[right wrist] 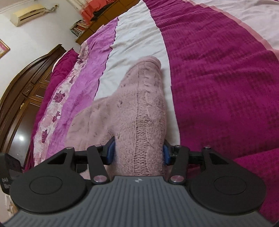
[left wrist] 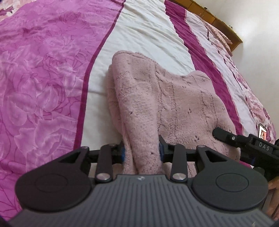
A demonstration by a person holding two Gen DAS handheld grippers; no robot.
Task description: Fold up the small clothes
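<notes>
A pale pink fuzzy knitted garment (left wrist: pixel 157 97) lies on the white stripe of the bedspread (left wrist: pixel 139 31) and hangs up into both grippers. My left gripper (left wrist: pixel 142 150) is shut on its near left edge, with blue pads pressing a bunched fold. My right gripper (right wrist: pixel 138 152) is shut on the near right edge of the same garment (right wrist: pixel 139 108), which rises in a ridge toward it. The right gripper's black body also shows at the right edge of the left wrist view (left wrist: pixel 247 141). The gripped parts are lifted; the far end rests on the bed.
The bed carries magenta (right wrist: pixel 218 78) and lilac floral (left wrist: pixel 38 78) stripes on either side of the white one. A dark wooden headboard (right wrist: pixel 22 83), a wooden shelf with books (right wrist: pixel 82 28) and a wall air conditioner (right wrist: pixel 27 14) stand beyond the bed.
</notes>
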